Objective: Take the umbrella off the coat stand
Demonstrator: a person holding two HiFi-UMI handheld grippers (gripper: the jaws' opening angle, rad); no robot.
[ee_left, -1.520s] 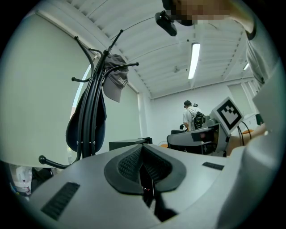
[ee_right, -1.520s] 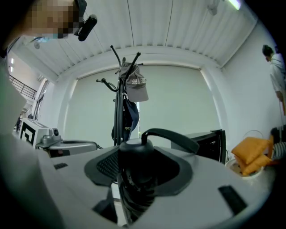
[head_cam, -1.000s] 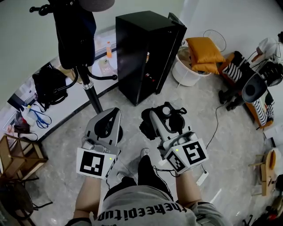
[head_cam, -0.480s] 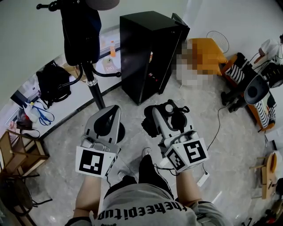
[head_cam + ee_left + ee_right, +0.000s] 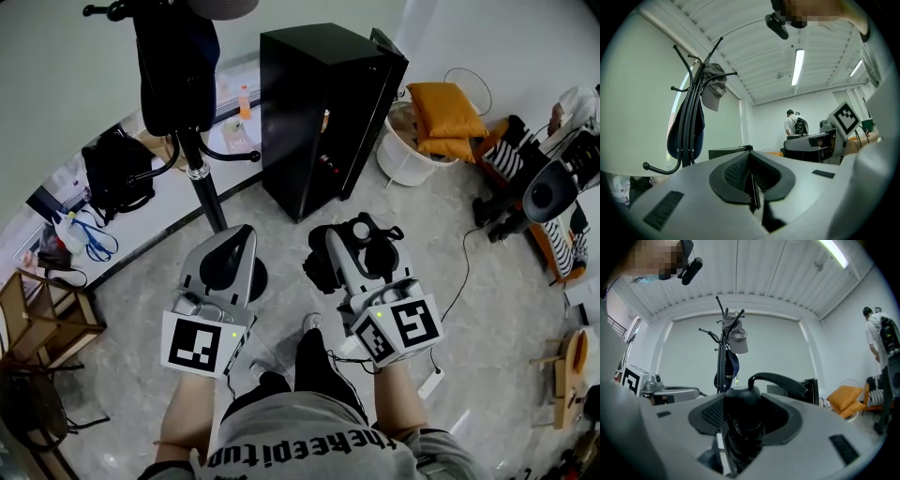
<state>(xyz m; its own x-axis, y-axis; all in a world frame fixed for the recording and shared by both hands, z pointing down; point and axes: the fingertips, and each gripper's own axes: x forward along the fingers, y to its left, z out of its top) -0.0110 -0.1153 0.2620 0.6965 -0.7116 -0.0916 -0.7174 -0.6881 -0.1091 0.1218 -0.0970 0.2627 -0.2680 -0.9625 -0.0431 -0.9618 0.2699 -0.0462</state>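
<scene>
Clear of the black metal coat stand (image 5: 202, 187), right gripper (image 5: 345, 242) clamped the black folded umbrella (image 5: 380, 255); left gripper (image 5: 751, 183) sat closed, empty. Removal looked done; next: steady carry-off.

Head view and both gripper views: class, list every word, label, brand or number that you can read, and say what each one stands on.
"theheepitun", as near as it reads, with the letters partly cut off at the picture's lower edge: on the person's grey shirt.
White print on the grey cap hanging on the coat stand: too small to read.
Nothing else is legible.
</scene>
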